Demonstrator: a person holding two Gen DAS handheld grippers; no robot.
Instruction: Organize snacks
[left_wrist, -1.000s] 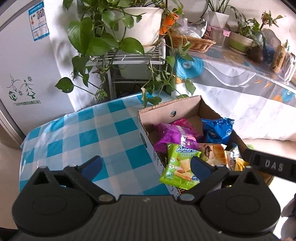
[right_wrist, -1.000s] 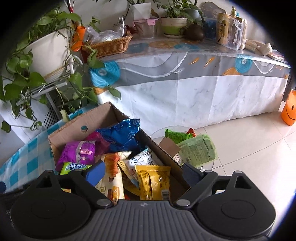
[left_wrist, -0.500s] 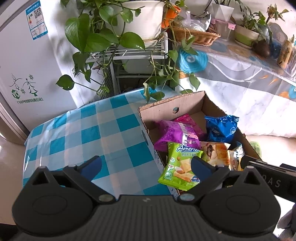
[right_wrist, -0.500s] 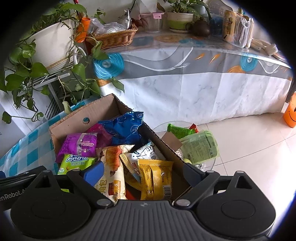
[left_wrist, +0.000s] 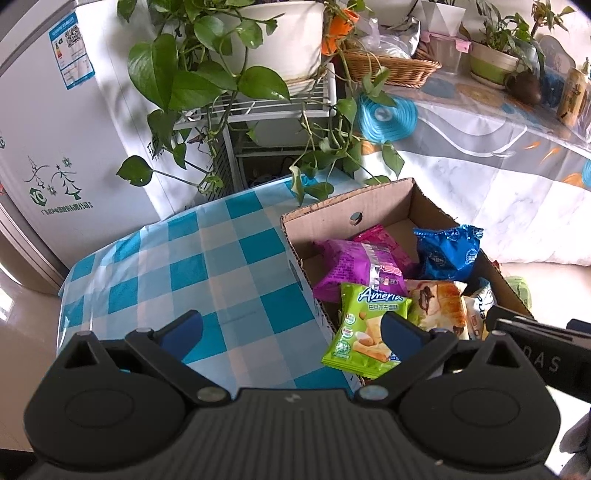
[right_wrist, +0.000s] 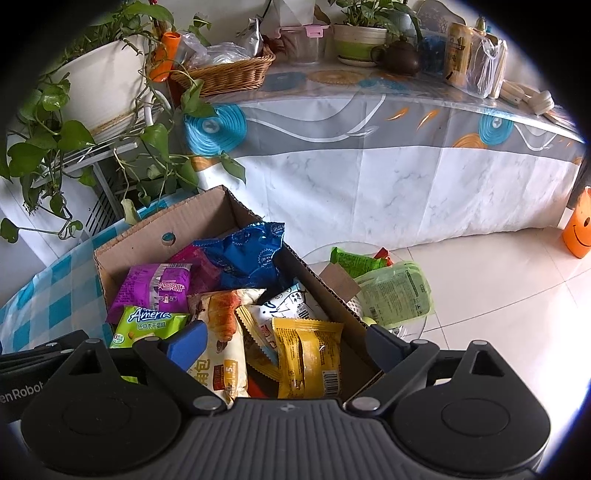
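A cardboard box (right_wrist: 155, 230) is sitting at the edge of the blue-checked surface (left_wrist: 207, 266), crammed with snack packets. Inside it, a green Ameria wafer packet (left_wrist: 365, 328) is lying against the near left wall, a purple packet (right_wrist: 155, 286) is resting just behind it, a blue packet (right_wrist: 247, 251) is leaning toward the far corner, a croissant packet (right_wrist: 221, 332) is lying in the middle, and a yellow packet (right_wrist: 308, 356) is lying at the near right. The right tongs (right_wrist: 284, 343) are hovering over the near part of the box, jaws wide apart, gripping nothing. The left tongs (left_wrist: 291, 330) are hanging over the box's left wall, jaws also spread and empty. Beyond the box's right wall, green pouches (right_wrist: 391, 295) are lying on a round glass top (right_wrist: 321, 253).
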